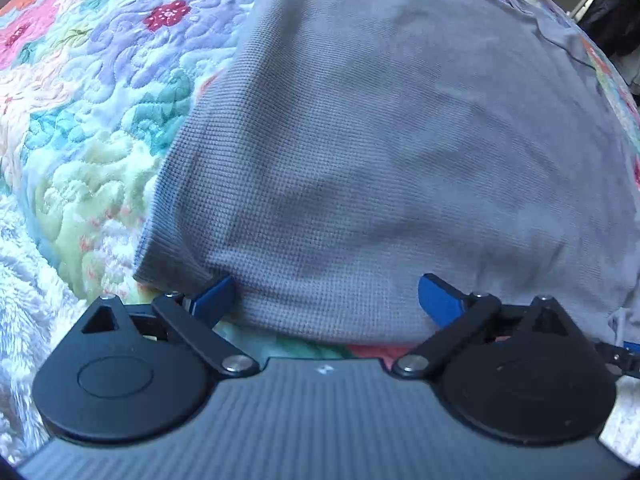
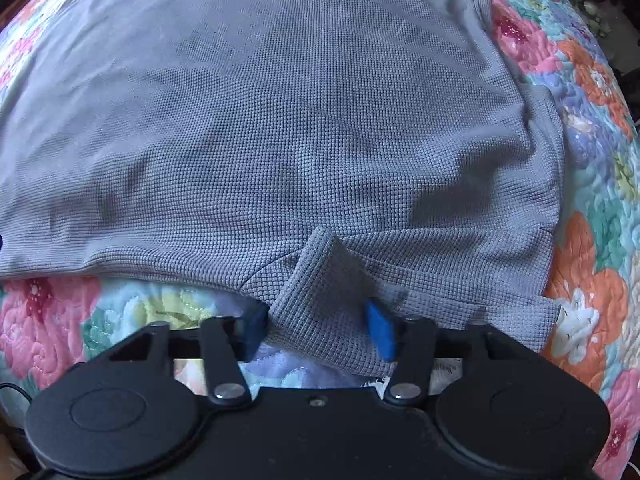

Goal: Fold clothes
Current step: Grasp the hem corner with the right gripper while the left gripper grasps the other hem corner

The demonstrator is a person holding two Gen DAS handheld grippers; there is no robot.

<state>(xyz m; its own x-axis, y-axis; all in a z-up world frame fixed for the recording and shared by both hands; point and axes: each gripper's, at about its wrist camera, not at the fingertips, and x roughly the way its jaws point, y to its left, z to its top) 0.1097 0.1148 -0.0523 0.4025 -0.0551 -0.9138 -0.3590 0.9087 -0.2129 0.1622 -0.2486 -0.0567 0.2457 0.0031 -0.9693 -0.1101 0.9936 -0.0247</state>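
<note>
A grey shirt point(image 2: 304, 120) lies spread over a flowered quilt point(image 1: 104, 92) filling both frames. The left gripper point(image 1: 326, 300) is spread wide at its near hem; the right gripper point(image 2: 320, 332) has a bunched fold between half-parted jaws, grip uncertain. Dark clutter point(image 1: 612, 12) sits upper right.

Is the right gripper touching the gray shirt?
Touching. The right wrist view shows a bunched fold of the shirt lying between the right gripper's blue jaws, pressing against both.

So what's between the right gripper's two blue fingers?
A bunched fold of the grey shirt sits between the right gripper fingers, seen in the right wrist view.
</note>
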